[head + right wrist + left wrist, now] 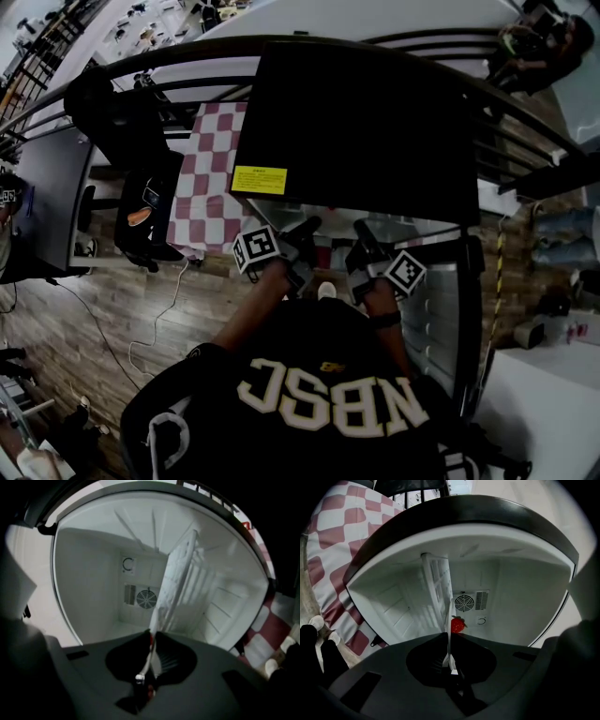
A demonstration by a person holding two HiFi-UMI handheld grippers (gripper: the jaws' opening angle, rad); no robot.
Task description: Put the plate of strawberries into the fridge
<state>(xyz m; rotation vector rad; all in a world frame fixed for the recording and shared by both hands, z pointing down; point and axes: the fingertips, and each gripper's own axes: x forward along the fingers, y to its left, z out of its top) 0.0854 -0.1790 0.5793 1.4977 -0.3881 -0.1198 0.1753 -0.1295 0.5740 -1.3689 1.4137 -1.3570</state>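
Observation:
I stand in front of a small black fridge (pixel 366 122) whose white inside (pixel 511 597) fills both gripper views. A thin white plate (pixel 450 654) is seen edge-on, and my left gripper (pixel 450 641) is shut on its rim. One red strawberry (pixel 458 624) shows just past the jaws, against the plate. My right gripper (pixel 152 641) is shut on the opposite rim of the plate (pixel 146 660). In the head view the left gripper (pixel 302 246) and right gripper (pixel 361 248) hold the plate (pixel 325 255) between them at the fridge opening. A white ribbed shelf (pixel 180 578) lines up beyond the plate.
The fridge door (pixel 441 309) stands open at the right. A round fan vent (pixel 464 603) sits in the back wall. A red-and-white checked cloth (pixel 211 178) hangs left of the fridge, with a dark chair (pixel 141 187) beside it. A yellow label (pixel 259 179) is on the fridge top.

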